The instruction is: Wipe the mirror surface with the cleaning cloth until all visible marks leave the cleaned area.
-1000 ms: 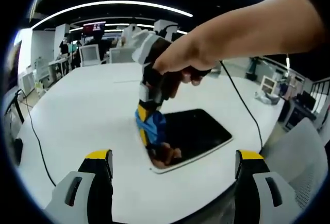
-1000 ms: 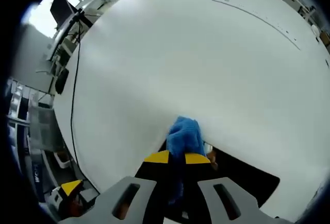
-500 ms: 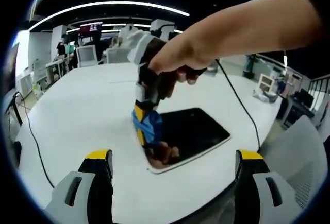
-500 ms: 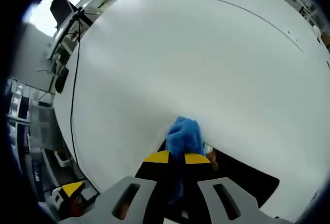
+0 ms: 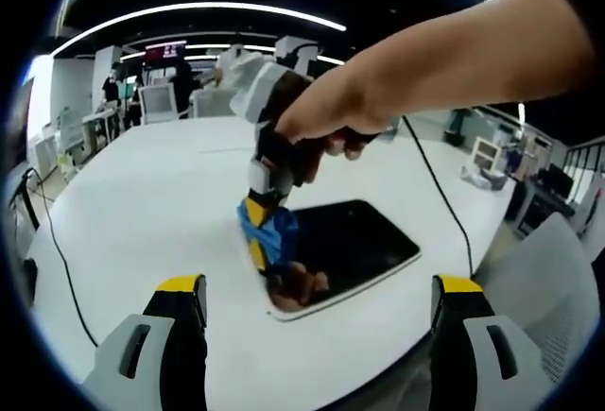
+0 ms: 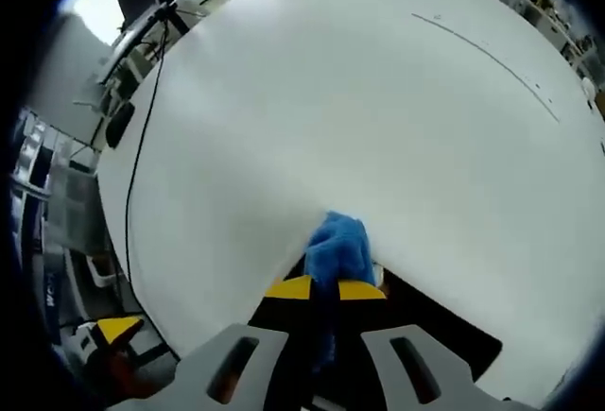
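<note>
Bright ceiling light strips [image 5: 198, 9], glare-washed white table [image 6: 378, 128], fisheye-warped edges.

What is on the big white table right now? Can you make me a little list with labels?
table: white table, large
mirror: mirror lying flat near the table edge, dark reflection
cloth: blue cloth pressed on the mirror's corner
right gripper: right gripper shut on the cloth, held by a hand
left gripper: left gripper open, holding nothing
cable: black cable across the table

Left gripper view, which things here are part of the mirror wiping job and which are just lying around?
For the job:
mirror
blue cloth
right gripper, jaws shut on the cloth
left gripper, jaws open

Just there:
white table
black cable
chair
</note>
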The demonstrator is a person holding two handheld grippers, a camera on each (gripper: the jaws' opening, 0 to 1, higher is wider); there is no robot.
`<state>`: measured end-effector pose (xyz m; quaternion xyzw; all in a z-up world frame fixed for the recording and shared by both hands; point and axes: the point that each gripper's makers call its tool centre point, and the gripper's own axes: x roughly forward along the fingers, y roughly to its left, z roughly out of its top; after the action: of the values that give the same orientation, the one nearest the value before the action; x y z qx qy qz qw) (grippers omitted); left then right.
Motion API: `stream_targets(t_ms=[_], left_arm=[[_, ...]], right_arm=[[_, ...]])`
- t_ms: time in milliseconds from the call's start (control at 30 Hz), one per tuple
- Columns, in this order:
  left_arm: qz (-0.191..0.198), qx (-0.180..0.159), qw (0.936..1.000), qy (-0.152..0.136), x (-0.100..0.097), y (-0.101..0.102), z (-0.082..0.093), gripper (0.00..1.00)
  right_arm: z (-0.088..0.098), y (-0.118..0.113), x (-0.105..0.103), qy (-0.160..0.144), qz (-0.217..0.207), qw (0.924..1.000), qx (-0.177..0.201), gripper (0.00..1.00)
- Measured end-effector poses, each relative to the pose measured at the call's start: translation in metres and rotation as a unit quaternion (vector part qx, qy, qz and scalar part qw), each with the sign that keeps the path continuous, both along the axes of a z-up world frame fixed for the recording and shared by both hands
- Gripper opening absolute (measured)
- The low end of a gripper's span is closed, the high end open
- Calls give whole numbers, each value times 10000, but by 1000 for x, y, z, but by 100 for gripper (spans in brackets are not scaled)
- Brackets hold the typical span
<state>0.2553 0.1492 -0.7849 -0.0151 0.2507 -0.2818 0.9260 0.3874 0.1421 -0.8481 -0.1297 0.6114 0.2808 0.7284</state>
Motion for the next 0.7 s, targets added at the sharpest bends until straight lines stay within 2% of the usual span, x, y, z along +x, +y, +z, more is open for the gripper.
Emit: stream_targets(t_ms=[167,433,700], left_arm=[[-11,-2,10000,7,0,0,-1,99],[-12,-36,10000,5,0,0,-1,99],[3,-24,10000,1,-1,1,0,99]], right_arm=[[3,0,-9,47,-104,9999,110,1],[0,1,-10,-6,-176,9996,202,1],[0,2,-18,-30,-96,9997,208,1]])
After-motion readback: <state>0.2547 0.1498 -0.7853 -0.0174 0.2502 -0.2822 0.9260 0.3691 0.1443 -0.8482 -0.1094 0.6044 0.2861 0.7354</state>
